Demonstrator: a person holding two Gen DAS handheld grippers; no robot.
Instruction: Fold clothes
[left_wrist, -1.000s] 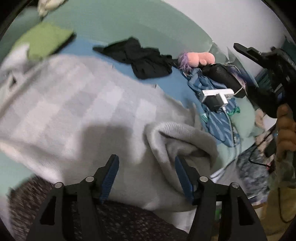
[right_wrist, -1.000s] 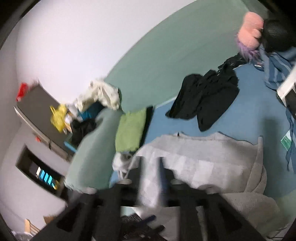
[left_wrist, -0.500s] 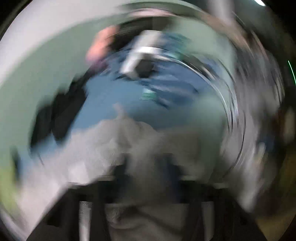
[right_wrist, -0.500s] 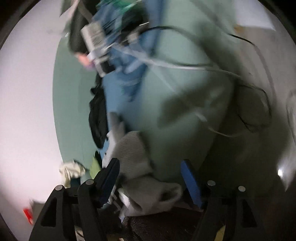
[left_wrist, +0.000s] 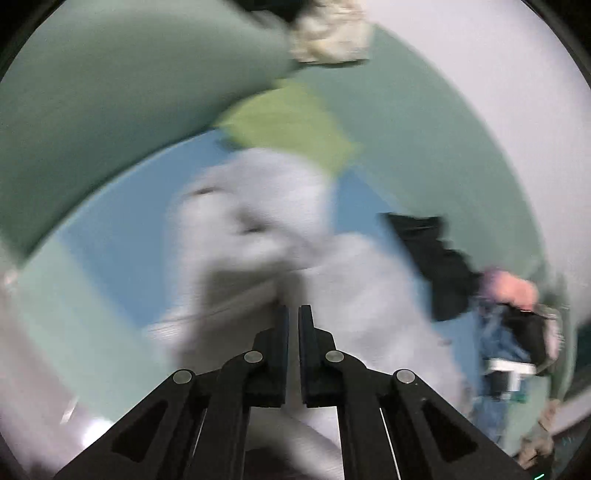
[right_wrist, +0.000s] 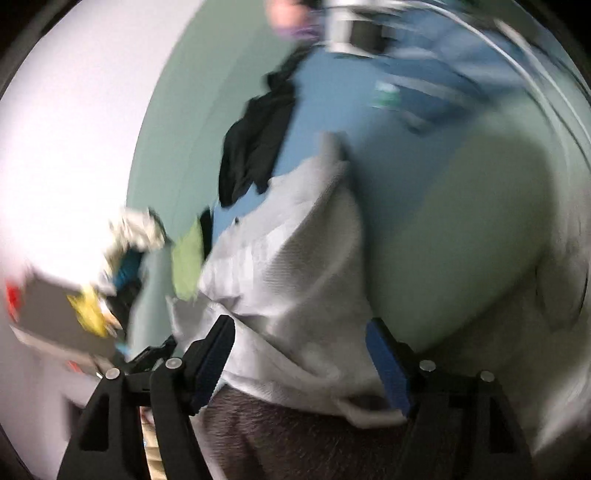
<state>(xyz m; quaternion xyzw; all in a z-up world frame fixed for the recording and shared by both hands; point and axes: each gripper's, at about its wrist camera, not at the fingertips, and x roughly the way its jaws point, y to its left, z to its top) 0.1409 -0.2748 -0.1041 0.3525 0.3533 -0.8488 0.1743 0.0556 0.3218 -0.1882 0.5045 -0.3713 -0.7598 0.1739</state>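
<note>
A light grey knit sweater (left_wrist: 258, 229) lies rumpled on the blue bed sheet (left_wrist: 110, 251), blurred by motion. My left gripper (left_wrist: 293, 314) is shut, its fingertips pinching a fold of the sweater near its middle. In the right wrist view the same sweater (right_wrist: 295, 258) spreads from the sheet toward me. My right gripper (right_wrist: 301, 332) is open, its blue pads (right_wrist: 384, 362) wide apart on either side of the sweater's near edge, gripping nothing.
A folded green garment (left_wrist: 291, 125) and a cream cloth (left_wrist: 328, 33) sit beyond the sweater. A black garment (left_wrist: 436, 266), a pink plush (left_wrist: 509, 288) and striped blue fabric (left_wrist: 495, 339) lie to the right. Dark speckled fabric (right_wrist: 295, 435) lies under my right gripper.
My left gripper went from open to shut on the sweater and swung round fast. My right gripper, its fingers close together a second ago, now stands open over the sweater's edge.
</note>
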